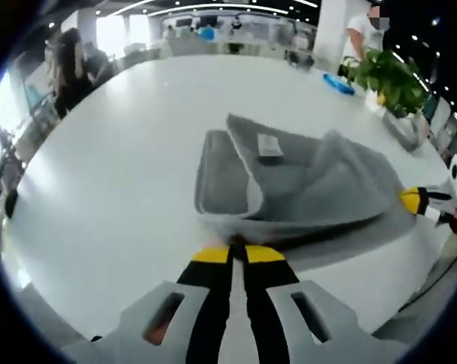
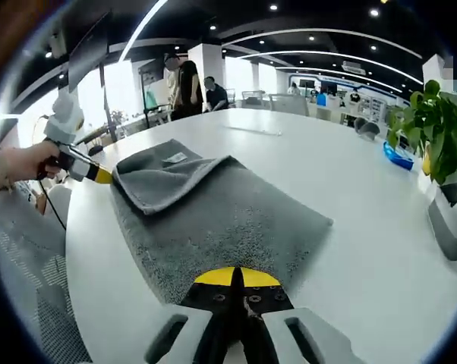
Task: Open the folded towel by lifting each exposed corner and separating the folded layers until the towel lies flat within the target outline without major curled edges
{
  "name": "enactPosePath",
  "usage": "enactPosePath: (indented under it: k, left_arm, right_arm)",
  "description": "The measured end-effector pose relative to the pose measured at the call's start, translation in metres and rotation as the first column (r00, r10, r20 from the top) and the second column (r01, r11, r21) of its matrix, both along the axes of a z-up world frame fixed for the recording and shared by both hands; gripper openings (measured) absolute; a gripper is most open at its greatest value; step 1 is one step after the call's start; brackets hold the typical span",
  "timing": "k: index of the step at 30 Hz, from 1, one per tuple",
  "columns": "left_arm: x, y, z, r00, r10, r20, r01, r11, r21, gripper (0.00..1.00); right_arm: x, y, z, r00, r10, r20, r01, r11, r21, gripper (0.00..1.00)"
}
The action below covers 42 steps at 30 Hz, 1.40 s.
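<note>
We've got the grey towel (image 1: pixel 304 189) lying on the round white table (image 1: pixel 122 174), still partly folded, with one layer flipped back over the rest and a small white label (image 1: pixel 269 145) showing on top. Our left gripper (image 1: pixel 238 253) has its yellow-tipped jaws pressed together right on the towel's near edge, pinching the cloth. Our right gripper (image 2: pixel 237 276) is doing the same on the opposite edge, jaws shut on the fabric there. In the right gripper view the left gripper shows up at the towel's far corner with a hand (image 2: pixel 20 167) behind it. Beyond the towel there's a potted plant (image 2: pixel 439 133) and a blue thing (image 1: pixel 338 83) on the table near it, plus a few people (image 2: pixel 189 87) standing past the table's edge.
</note>
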<state>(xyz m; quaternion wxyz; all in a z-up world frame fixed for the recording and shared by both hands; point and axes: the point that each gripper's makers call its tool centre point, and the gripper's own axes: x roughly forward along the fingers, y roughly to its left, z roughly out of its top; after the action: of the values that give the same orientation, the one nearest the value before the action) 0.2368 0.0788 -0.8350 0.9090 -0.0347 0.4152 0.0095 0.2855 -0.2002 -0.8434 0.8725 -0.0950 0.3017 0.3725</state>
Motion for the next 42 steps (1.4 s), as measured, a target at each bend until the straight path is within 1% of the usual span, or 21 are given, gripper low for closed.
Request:
enactPosePath:
  k: [2,10,13,15,19,20,21,24,26,28,30,31,32,34,35,36,37,38,39,40,42]
  left_arm:
    - [0.000,-0.001,-0.004,1.000,-0.026,-0.014,0.026,0.999,0.023,0.05]
    - [-0.001,-0.001,-0.007,0.999,-0.038,-0.006,0.038,0.999,0.002,0.04]
    - [0.000,-0.003,-0.008,0.995,-0.096,-0.020,0.097,0.994,0.048,0.04]
    - [0.000,-0.004,-0.007,0.994,-0.108,-0.029,0.110,0.993,0.051,0.04]
    - [0.000,-0.003,-0.003,0.995,-0.086,-0.050,0.086,0.996,-0.012,0.05]
    - [0.000,-0.002,0.005,0.996,-0.088,-0.028,0.087,0.996,-0.026,0.06]
    - [0.003,-0.002,0.014,0.997,-0.079,0.017,0.080,0.996,-0.034,0.07]
    - [0.009,-0.003,0.040,0.988,-0.102,0.112,0.104,0.995,-0.006,0.12]
    - [0.009,-0.005,0.051,0.984,-0.118,0.133,0.117,0.993,0.010,0.13]
    - [0.016,-0.015,0.070,0.965,-0.160,0.206,0.157,0.987,0.034,0.16]
    - [0.021,-0.033,0.089,0.938,-0.217,0.270,0.213,0.976,0.047,0.17]
    - [0.023,-0.045,0.096,0.919,-0.266,0.292,0.260,0.964,0.058,0.18]
    - [0.027,-0.049,0.097,0.908,-0.296,0.296,0.286,0.955,0.079,0.19]
    - [0.029,-0.064,0.095,0.875,-0.395,0.278,0.366,0.918,0.151,0.20]
    - [0.029,-0.072,0.093,0.858,-0.443,0.259,0.408,0.896,0.177,0.20]
    - [0.028,-0.082,0.088,0.833,-0.503,0.228,0.461,0.861,0.214,0.20]
    - [0.027,-0.089,0.084,0.816,-0.538,0.209,0.493,0.838,0.233,0.20]
    - [0.027,-0.093,0.081,0.809,-0.553,0.199,0.507,0.828,0.239,0.20]
    - [0.026,-0.102,0.076,0.796,-0.582,0.169,0.537,0.807,0.247,0.20]
    - [0.025,-0.106,0.071,0.790,-0.595,0.148,0.552,0.795,0.251,0.20]
    - [0.025,-0.117,0.060,0.748,-0.658,0.083,0.609,0.731,0.307,0.20]
  right_arm:
    - [0.000,0.000,0.000,1.000,0.001,-0.001,-0.001,1.000,0.000,0.00]
    - [0.001,0.000,-0.001,1.000,-0.001,-0.010,0.001,1.000,0.013,0.00]
    - [0.002,0.000,-0.001,1.000,-0.001,-0.013,0.001,1.000,0.013,0.00]
    - [0.002,0.000,-0.001,1.000,-0.003,-0.014,0.003,1.000,0.012,0.00]
    - [0.002,0.000,-0.001,1.000,-0.003,-0.018,0.003,1.000,0.011,0.00]
    - [0.002,0.000,-0.001,1.000,-0.004,-0.021,0.004,1.000,0.016,0.00]
    - [0.002,0.000,-0.001,1.000,-0.005,-0.025,0.006,1.000,0.019,0.00]
    - [0.002,0.000,-0.002,1.000,-0.005,-0.031,0.006,1.000,0.019,0.00]
    - [0.002,0.000,-0.002,0.999,-0.004,-0.033,0.004,1.000,0.018,0.00]
    - [0.002,0.000,-0.002,0.999,-0.003,-0.034,0.004,1.000,0.018,0.00]
    - [0.002,0.000,-0.002,0.999,-0.003,-0.036,0.004,1.000,0.019,0.00]
    - [0.002,0.000,-0.002,0.999,-0.004,-0.038,0.004,1.000,0.020,0.00]
    - [0.002,0.000,-0.002,0.999,-0.004,-0.040,0.004,1.000,0.021,0.00]
    - [0.002,0.000,-0.002,0.999,-0.004,-0.043,0.005,1.000,0.023,0.00]
    - [0.002,0.000,-0.002,0.999,-0.003,-0.043,0.004,1.000,0.024,0.00]
    - [0.002,0.000,-0.002,0.999,-0.003,-0.043,0.004,1.000,0.025,0.00]
    - [0.002,0.000,-0.002,0.999,-0.002,-0.044,0.004,1.000,0.025,0.00]
    - [0.002,0.000,-0.001,0.999,-0.002,-0.043,0.003,1.000,0.026,0.00]
    - [0.002,0.000,-0.001,0.999,-0.002,-0.043,0.003,1.000,0.027,0.00]
    - [0.002,0.000,-0.001,0.999,-0.001,-0.042,0.002,1.000,0.027,0.00]
    - [0.002,0.000,-0.001,0.999,0.000,-0.044,0.001,1.000,0.029,0.00]
